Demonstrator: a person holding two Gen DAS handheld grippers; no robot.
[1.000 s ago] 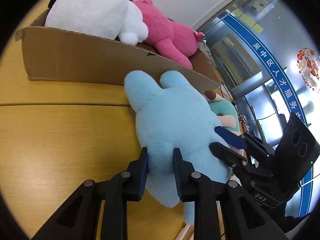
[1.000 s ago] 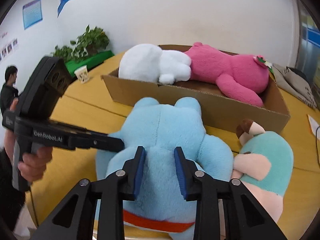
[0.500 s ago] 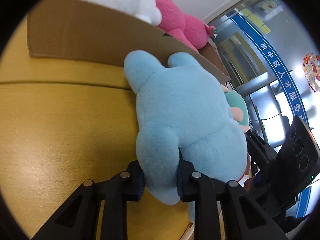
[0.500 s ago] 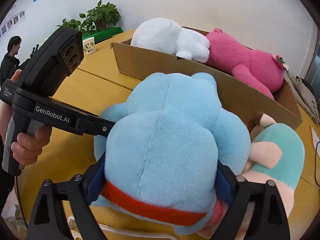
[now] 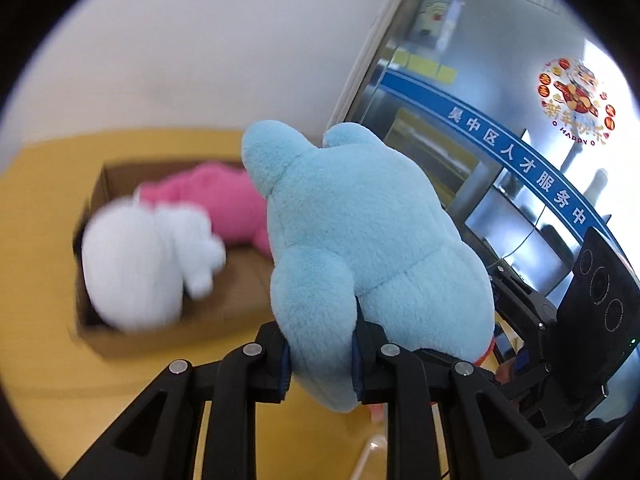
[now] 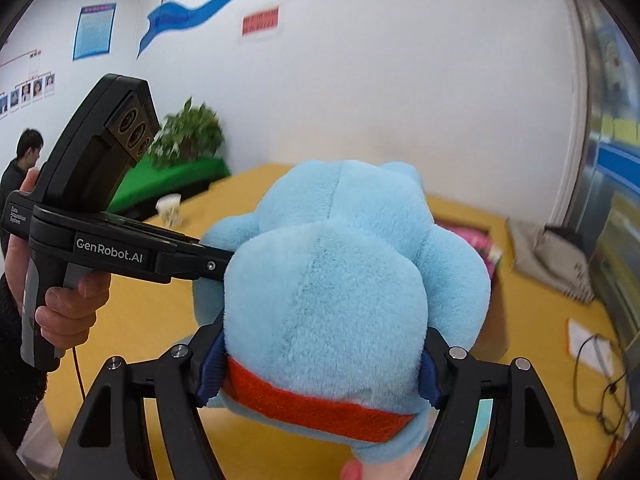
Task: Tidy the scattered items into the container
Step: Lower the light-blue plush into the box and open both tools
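Observation:
A large light-blue plush toy with a red band is held in the air by both grippers. My left gripper is shut on one of its limbs. My right gripper is clamped wide around its body. The cardboard box lies below and to the left in the left wrist view, holding a white plush and a pink plush. The blue plush hides most of the box in the right wrist view.
The yellow table spreads below. A paper cup and a plant on a green stand are at the far left. A grey bag, papers and a cable lie at the right. A person stands far left.
Both grippers have lifted the blue plush off the table and up above the level of the box. The teal plush that lay beside it has dropped out of sight.

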